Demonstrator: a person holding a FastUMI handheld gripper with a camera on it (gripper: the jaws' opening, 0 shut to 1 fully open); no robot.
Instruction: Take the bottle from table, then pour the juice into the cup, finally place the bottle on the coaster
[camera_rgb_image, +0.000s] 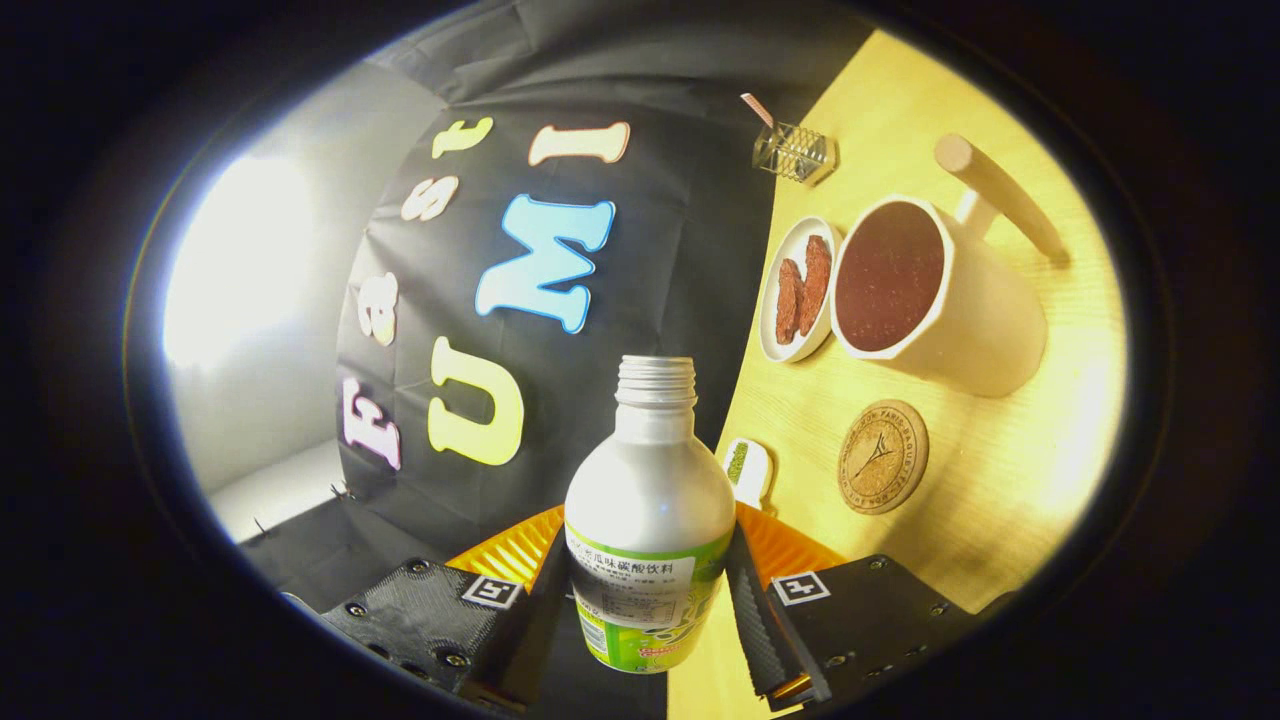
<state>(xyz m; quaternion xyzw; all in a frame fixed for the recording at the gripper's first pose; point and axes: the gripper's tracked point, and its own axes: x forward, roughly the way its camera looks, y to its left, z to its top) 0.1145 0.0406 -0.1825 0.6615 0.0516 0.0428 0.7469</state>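
Two fingers (752, 610) of the claw (645, 600) were seen pressed against the sides of a bottle (648, 500), one on each flank of its labelled lower body, so the bottle was pinched between them. The bottle was silver above and green-labelled below, and its threaded neck was uncapped. It was seen against the booth's black wall and the near edge of the wooden bench (1000, 500); whether it rested on anything could not be told. The whole scene was rolled in the gripper view, with the bench running up one side.

Beyond the fingers, on the bench, a round cork coaster (883, 457) was seen lying flat, nothing standing on it. Farther on, a white cup (960, 310) with a wooden handle was seen, its inside dark reddish brown. Just beside the cup, a small white oval dish (797, 290) carrying two brown pieces was noted, the two rims nearly touching. Well past these, a small clear holder (793, 152) with a thin stick in it was seen near the wall. A small white object with a green patch (747, 468) was seen just beside the bottle's shoulder, between it and the coaster; it could not be identified.
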